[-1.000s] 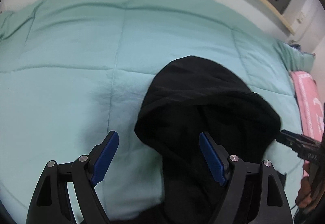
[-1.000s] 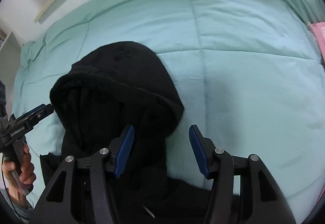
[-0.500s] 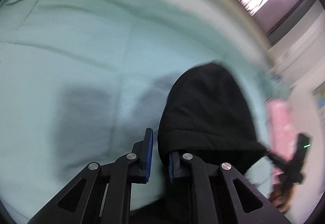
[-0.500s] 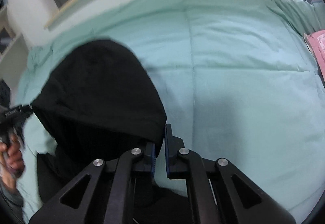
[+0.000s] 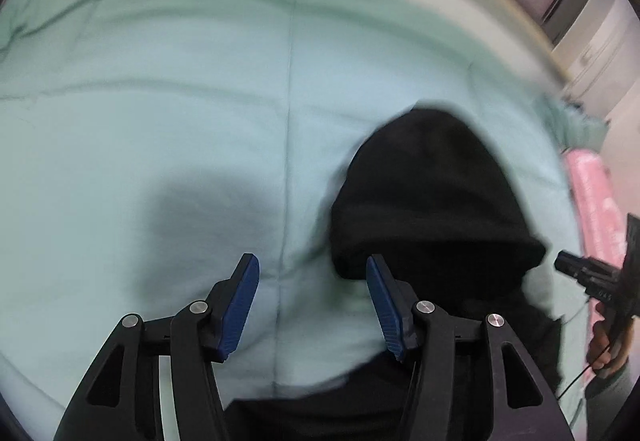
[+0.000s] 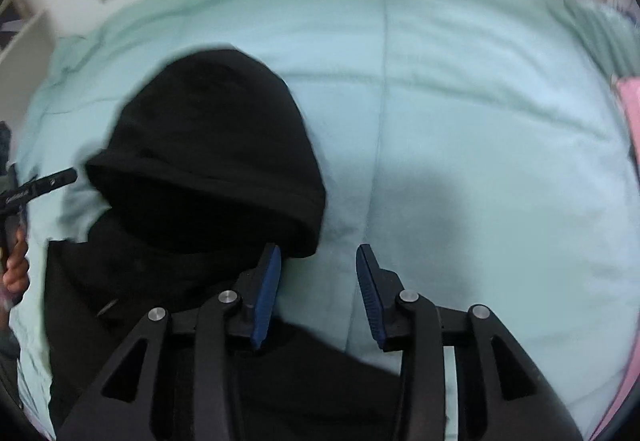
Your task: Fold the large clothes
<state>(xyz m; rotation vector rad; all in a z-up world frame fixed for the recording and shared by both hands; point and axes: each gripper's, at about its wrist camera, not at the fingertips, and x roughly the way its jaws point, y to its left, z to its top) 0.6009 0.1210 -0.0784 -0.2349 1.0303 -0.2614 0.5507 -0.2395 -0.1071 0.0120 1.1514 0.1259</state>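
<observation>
Black fabric, a hooded top [image 6: 208, 145], lay on the mint-green quilt [image 5: 160, 113] of the bed, its hood flat and pointing toward the far edge, the body trailing back under both tools. The left hand-held gripper [image 5: 312, 301] had nothing between its blue pads [image 5: 240, 301]; its jaws were opening over bare quilt just beside the hood's rim. The right hand-held gripper [image 6: 316, 293] was likewise released and opening, its inner pad touching or nearly touching the hood's opposite corner, with only quilt in the gap.

My guess was that the hood had just been laid down and the next fold wanted a fresh hold. To do it well, each tool should probably take a clean pinch at an outer edge of the top, both at the same level, so the cloth turns over square rather than bunching.

Room was generous ahead: wide quilt lay free beyond the hood and to both sides. A pink thing [image 5: 592, 201] sat on the right side of the bed, near the top but apart from it, and the headboard ledge ran well beyond
</observation>
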